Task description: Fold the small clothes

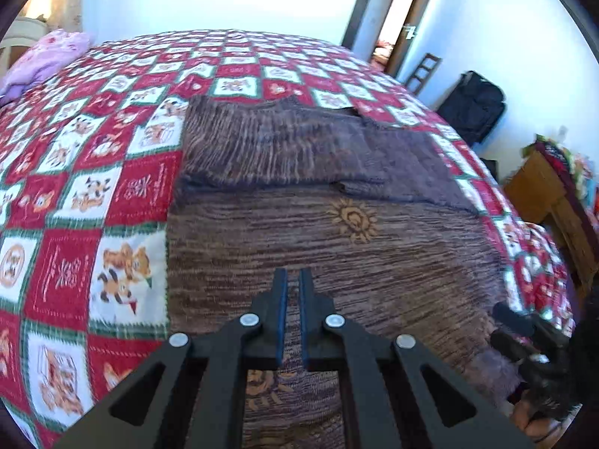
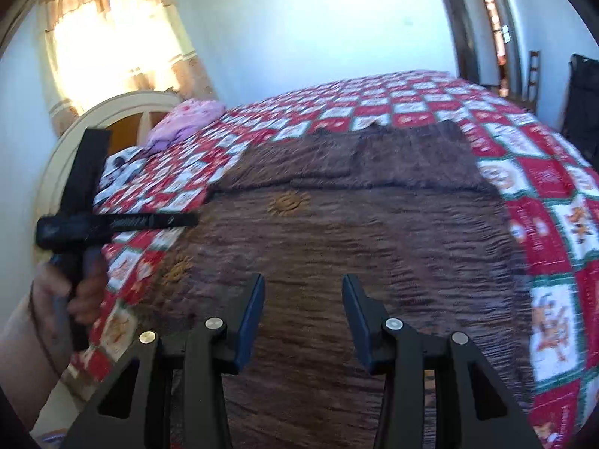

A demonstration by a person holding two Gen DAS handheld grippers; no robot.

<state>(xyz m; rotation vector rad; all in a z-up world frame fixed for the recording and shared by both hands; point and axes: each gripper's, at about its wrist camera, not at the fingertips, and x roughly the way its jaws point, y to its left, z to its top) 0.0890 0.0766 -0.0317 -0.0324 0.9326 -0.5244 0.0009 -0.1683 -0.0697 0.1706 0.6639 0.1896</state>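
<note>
A brown striped knit garment (image 1: 337, 247) with golden sun motifs lies flat on the red, white and green patchwork quilt (image 1: 75, 187). Its far part is folded over into a darker band (image 1: 299, 142). My left gripper (image 1: 294, 271) hovers over the near part of the garment, shut, with nothing between its blue pads. From the right wrist view the left gripper (image 2: 189, 220) hangs over the garment's left edge with nothing in it. My right gripper (image 2: 303, 278) is open above the garment (image 2: 337, 232), nothing between its fingers. It also shows in the left wrist view as the right gripper (image 1: 524, 333) at the lower right.
A pink-purple cloth bundle (image 2: 187, 121) lies by the white headboard (image 2: 112, 106) under a curtained window. A black suitcase (image 1: 473, 106), a wooden chair (image 1: 425, 71) and a doorway stand past the bed's far right. A cluttered wooden cabinet (image 1: 539, 187) stands at the right.
</note>
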